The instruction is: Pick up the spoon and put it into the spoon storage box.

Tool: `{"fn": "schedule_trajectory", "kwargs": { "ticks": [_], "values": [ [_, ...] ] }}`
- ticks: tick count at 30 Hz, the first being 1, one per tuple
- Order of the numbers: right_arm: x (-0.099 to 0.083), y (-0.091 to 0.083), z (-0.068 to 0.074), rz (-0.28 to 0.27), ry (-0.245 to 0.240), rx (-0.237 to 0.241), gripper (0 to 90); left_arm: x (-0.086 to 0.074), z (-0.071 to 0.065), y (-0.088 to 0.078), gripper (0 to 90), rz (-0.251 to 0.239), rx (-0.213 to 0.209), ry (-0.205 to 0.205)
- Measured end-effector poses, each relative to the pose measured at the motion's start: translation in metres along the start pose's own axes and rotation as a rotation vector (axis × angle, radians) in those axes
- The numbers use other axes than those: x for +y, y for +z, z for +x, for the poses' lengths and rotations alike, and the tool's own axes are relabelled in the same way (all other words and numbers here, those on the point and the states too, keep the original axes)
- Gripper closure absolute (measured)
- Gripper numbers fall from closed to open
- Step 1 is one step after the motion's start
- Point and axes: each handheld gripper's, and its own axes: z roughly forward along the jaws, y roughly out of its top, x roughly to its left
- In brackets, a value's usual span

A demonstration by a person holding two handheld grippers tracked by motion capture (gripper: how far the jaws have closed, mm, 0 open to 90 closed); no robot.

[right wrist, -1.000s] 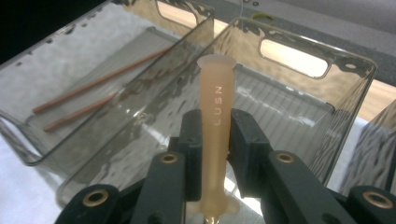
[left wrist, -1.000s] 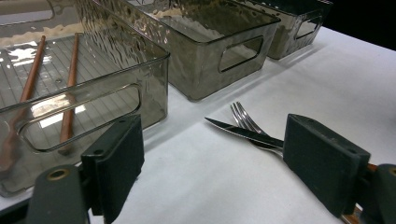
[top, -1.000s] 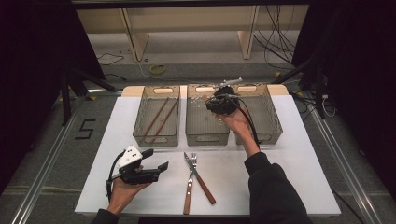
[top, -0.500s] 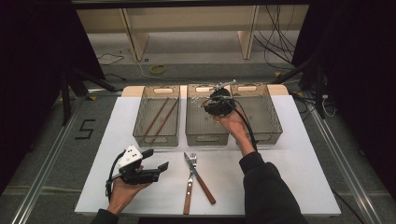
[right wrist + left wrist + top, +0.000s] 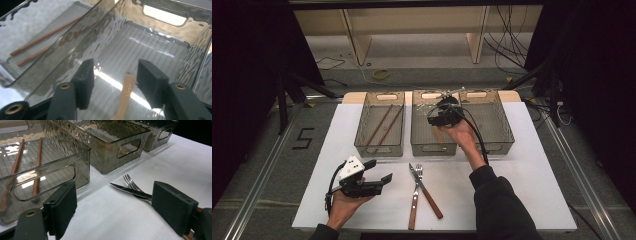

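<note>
My right gripper hovers over the middle clear bin, pointing down into it. Its jaws have just been opening and now stand apart. A light wooden handle lies on the bin's ribbed floor in the gap between them, and neither pad presses on it. On the white mat at the front left rests my left gripper, open and empty. It faces a fork and a knife that lie crossed on the mat; the fork and the knife sit just beyond its jaws.
The left bin holds two brown chopsticks. A third bin stands at the right. All three bins line the mat's far edge. Dark floor, rails and cables surround the table.
My right hand has shifted slightly over the middle bin. The left hand and the cutlery on the mat have stayed where they were.
</note>
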Motion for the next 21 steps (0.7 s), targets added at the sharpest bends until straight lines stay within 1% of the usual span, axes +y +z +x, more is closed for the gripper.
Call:
{"fn": "schedule_trajectory", "kwargs": {
  "ticks": [3, 9, 15, 21],
  "values": [
    [-0.003, -0.009, 0.003, -0.014, -0.013, 0.015, 45.9, 0.0, 0.0, 0.0, 19.7, 0.0, 0.0, -0.001],
    [-0.012, -0.027, 0.01, -0.032, -0.028, 0.064, 42.2, 0.0, 0.0, 0.0, 19.7, 0.001, 0.004, 0.0],
    [-0.03, -0.047, 0.025, -0.047, -0.068, 0.108, 38.2, 0.0, 0.001, 0.0, 19.7, 0.002, 0.006, 0.002],
    [-0.052, -0.058, 0.041, -0.018, -0.106, 0.152, 36.6, -0.001, 0.001, 0.0, 19.5, 0.004, 0.008, 0.002]
  ]
}}
